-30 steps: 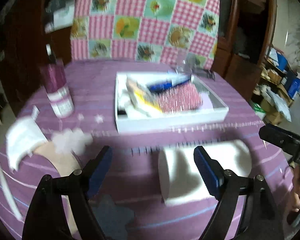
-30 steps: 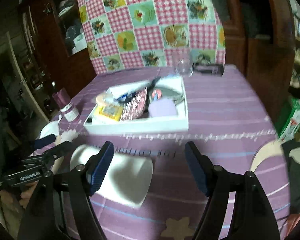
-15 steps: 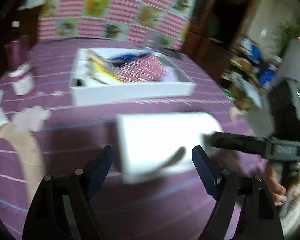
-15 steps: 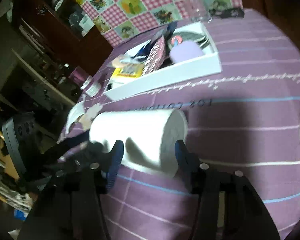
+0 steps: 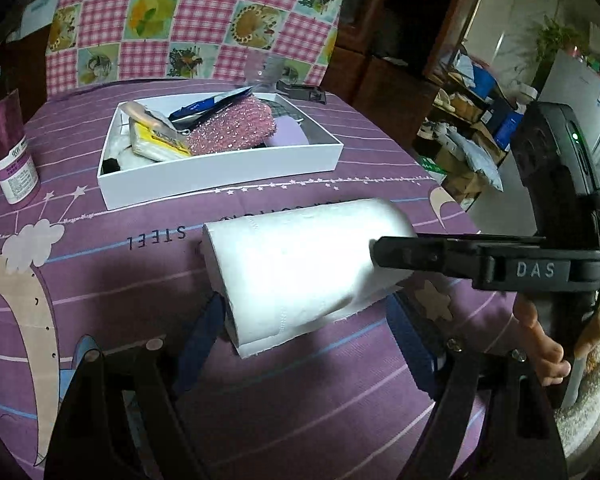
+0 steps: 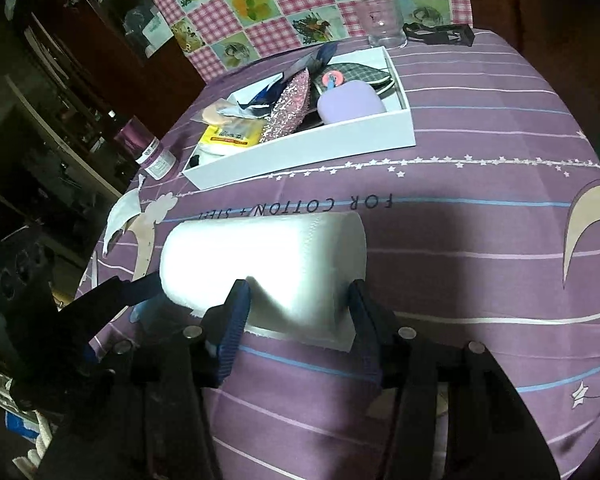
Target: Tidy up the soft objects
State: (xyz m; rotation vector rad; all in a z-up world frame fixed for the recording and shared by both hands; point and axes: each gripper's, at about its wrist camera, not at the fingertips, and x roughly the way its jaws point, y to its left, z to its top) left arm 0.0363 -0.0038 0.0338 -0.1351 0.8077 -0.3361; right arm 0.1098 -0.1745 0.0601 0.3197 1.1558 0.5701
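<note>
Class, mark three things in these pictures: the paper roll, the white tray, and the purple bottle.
paper roll [image 5: 300, 264]: left wrist view, on its lit curved side.
white tray [image 6: 320, 148]: right wrist view, on its near outer wall.
purple bottle [image 5: 10, 148]: left wrist view, on its label.

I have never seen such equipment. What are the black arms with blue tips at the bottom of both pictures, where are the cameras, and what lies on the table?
There is no robot: a person holds a two-finger gripper in each hand. Each carries a wide-angle camera looking along its fingers. One picture comes from the left gripper, the other from the right gripper. A white paper roll lies sideways on the purple striped tablecloth. The right gripper's blue pads press its sides, and the left gripper's jaws stand open around its other end. Behind stand a shallow white box of small items and a purple bottle.
</note>
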